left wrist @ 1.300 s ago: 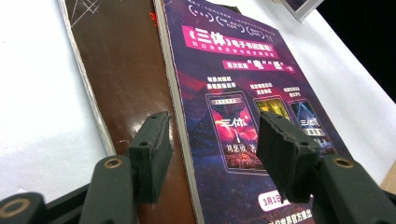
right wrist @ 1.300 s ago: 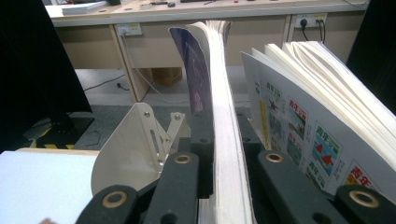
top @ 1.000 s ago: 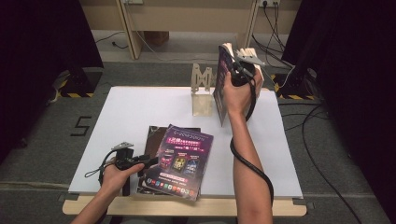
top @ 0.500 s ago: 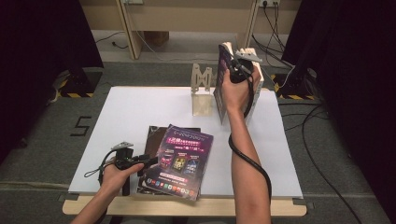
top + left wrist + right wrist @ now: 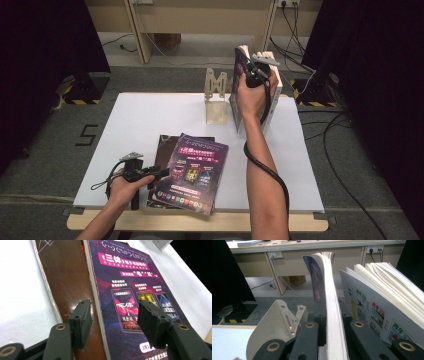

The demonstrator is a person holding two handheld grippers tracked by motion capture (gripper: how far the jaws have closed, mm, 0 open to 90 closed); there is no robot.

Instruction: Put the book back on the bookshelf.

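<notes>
My right gripper (image 5: 256, 70) is raised at the table's back right, shut on a purple-covered magazine (image 5: 238, 107) that stands on edge. In the right gripper view the jaws pinch its thick page block (image 5: 330, 302). Right beside it a white magazine (image 5: 382, 305) stands upright, and a pale bookend (image 5: 216, 97) is to its left. At the front left my left gripper (image 5: 156, 173) lies low and open at the edge of a flat purple magazine (image 5: 130, 302), which rests on a brown one (image 5: 65, 282). Nothing is between its jaws.
The white table (image 5: 150, 115) has free room at the left and the back left. Its front edge runs just below the flat magazines. Beyond the table are a grey floor with cables (image 5: 340, 150) and wooden furniture legs (image 5: 137, 30).
My right gripper has edged slightly left with the upright purple magazine, closer to the bookend. The left gripper and the flat magazines have stayed put.
</notes>
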